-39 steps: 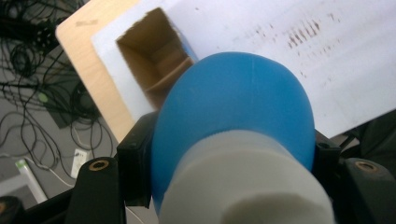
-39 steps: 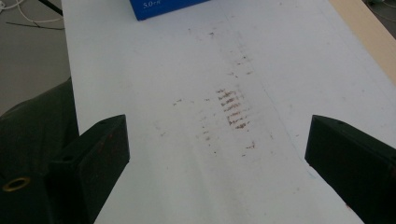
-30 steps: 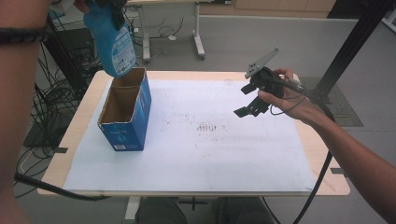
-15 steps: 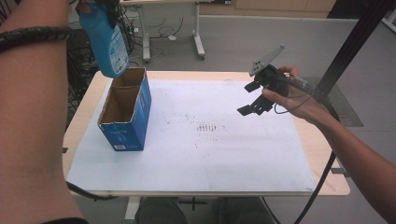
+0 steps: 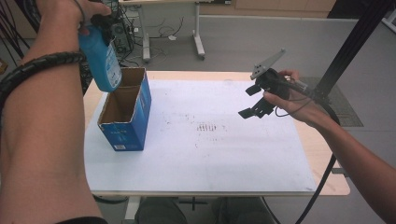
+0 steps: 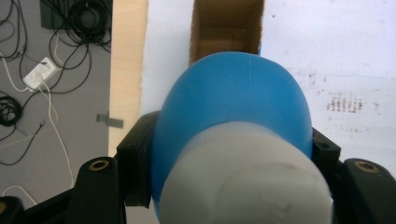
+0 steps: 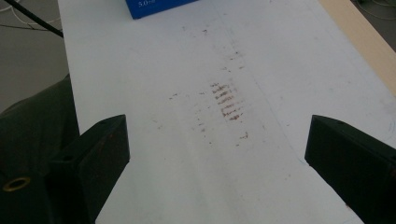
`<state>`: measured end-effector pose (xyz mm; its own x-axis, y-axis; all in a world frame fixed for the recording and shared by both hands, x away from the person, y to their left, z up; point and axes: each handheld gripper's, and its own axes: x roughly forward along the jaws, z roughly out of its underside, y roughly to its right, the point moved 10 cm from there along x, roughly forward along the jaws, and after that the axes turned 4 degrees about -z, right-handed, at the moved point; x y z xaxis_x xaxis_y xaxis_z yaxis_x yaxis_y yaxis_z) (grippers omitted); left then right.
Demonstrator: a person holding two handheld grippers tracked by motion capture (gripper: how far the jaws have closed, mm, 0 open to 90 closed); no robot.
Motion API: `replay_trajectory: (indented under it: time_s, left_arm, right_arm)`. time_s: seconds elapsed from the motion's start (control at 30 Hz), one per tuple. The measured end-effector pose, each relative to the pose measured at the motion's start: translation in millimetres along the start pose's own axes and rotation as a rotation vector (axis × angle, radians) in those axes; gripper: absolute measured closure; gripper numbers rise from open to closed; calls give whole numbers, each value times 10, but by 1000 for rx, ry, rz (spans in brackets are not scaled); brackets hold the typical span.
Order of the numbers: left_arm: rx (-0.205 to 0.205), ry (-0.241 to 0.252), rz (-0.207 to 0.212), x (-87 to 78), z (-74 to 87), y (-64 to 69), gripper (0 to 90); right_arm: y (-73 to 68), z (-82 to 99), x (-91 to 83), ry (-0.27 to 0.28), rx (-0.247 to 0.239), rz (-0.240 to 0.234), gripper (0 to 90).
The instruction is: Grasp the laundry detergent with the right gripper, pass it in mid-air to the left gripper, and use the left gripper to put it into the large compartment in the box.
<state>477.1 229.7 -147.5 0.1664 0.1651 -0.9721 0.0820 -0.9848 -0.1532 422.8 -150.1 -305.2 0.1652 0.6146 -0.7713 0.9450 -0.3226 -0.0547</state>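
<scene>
From above we see the left hand-held gripper [image 5: 100, 23] clamping a blue plastic bottle [image 5: 102, 58] over the open blue cardboard box [image 5: 125, 112], while its own view shows the white cap [image 6: 243, 182], and the right hand-held gripper [image 5: 254, 100] hangs wide open, empty, over the bench [image 5: 210, 154].

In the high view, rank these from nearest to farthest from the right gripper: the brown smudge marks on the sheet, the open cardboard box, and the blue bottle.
From the right gripper:
1. Brown smudge marks, mid-sheet, just to its left.
2. Open cardboard box, at the table's left side.
3. Blue bottle, held above the box's far left end by the left gripper.
</scene>
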Motion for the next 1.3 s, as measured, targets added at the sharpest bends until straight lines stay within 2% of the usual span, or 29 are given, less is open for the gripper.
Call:
replay_trajectory:
  time_s: [0.23, 0.53, 0.8, 1.03, 1.3]
  left_arm:
    - [-20, -15, 34, 206, 34, 14, 365]
    - [-33, -45, 55, 496, 115, 3, 365]
    - [-40, -50, 60, 717, 165, 5, 365]
    - [-43, -63, 69, 927, 207, 66, 365]
    - [-25, -70, 65, 1172, 249, 133, 365]
  right_arm:
    - [-12, 14, 12, -5, 0, 9, 67]
    - [-44, 33, 43, -14, 0, 6, 67]
    - [-70, 14, 73, -6, -5, 7, 67]
    - [-95, 24, 137, -12, -5, 0, 67]
    - [-100, 59, 194, -24, -2, -2, 67]
